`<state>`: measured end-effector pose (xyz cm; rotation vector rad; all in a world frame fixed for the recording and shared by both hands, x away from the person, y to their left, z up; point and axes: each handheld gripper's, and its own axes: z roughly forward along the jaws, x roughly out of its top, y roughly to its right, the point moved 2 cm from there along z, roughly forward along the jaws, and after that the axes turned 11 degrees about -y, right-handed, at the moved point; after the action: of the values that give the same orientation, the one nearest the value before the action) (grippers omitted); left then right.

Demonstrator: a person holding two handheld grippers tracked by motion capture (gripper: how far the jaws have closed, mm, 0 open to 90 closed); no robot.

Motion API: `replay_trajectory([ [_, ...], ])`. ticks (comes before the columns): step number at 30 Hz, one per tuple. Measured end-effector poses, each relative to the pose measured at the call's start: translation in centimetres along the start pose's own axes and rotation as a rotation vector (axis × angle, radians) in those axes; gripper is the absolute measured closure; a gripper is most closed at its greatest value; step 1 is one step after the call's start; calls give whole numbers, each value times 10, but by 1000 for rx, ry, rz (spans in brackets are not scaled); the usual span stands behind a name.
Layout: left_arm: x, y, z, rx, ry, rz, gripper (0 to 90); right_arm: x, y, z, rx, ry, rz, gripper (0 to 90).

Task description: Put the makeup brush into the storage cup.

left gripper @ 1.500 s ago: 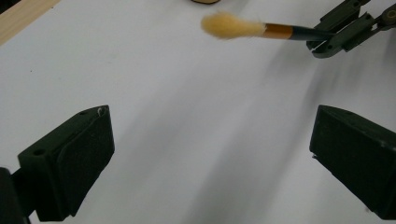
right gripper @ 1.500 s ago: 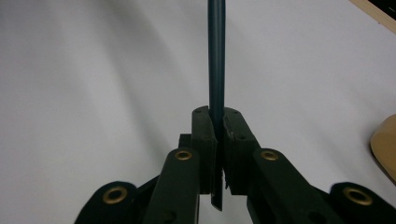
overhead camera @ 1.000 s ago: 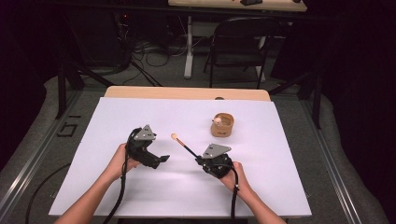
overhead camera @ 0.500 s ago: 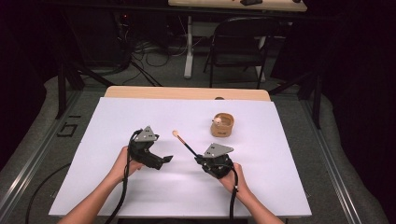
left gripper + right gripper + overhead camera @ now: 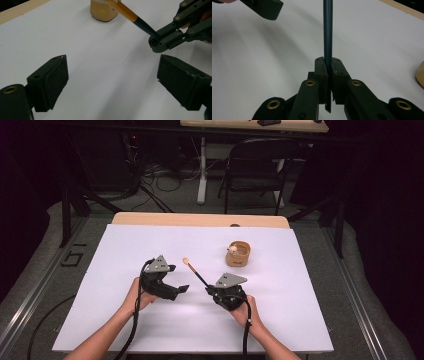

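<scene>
Surface: white table (image 5: 150,330) lying under everything.
Right gripper (image 5: 209,290): clamping the brush (image 5: 195,273), beside the wooden cup (image 5: 238,255).
Left gripper (image 5: 181,289): jaws gaping, just been closing, nothing between.

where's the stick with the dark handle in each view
High view: the stick slants across mid-table, up and left from the right tool.
Left gripper view: the stick crosses the top right, running from the cup down into the right tool.
Right gripper view: its dark handle rises from centre to the top edge.
Shared landmark: the wooden cup.
</scene>
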<state>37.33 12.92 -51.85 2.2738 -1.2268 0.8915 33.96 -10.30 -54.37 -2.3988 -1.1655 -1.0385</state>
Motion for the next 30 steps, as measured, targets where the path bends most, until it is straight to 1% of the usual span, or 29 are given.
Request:
replay_trajectory([
  [3,2,1,1,-3,7,-6,141,1,-1,0,4,5,5,850],
  [6,3,1,1,-16,17,-9,151,2,-1,1,7,7,14,850],
  [9,4,2,2,-30,33,-14,199,3,-3,4,9,4,15,850],
  [11,6,2,1,-44,45,-23,252,4,-4,5,13,1,9,850],
  [14,8,2,0,-48,72,-26,331,5,-5,7,16,-4,9,850],
  [15,8,2,0,-49,79,-33,368,5,-6,8,13,-2,12,850],
  [17,8,2,0,-65,91,-35,456,5,-7,10,14,3,12,850],
  [18,8,2,1,-70,96,-39,489,5,-7,10,14,-8,12,850],
  [20,7,1,0,-83,107,-43,546,5,-7,12,14,-14,10,850],
  [22,7,0,0,-87,117,-46,582,5,-8,13,15,-14,12,850],
  [25,7,-1,1,-98,129,-57,607,6,-9,14,10,-15,11,850],
  [27,7,-2,1,-104,145,-67,629,6,-9,14,8,-15,5,850],
  [30,7,-2,1,-101,162,-71,637,7,-10,15,7,-12,4,850],
])
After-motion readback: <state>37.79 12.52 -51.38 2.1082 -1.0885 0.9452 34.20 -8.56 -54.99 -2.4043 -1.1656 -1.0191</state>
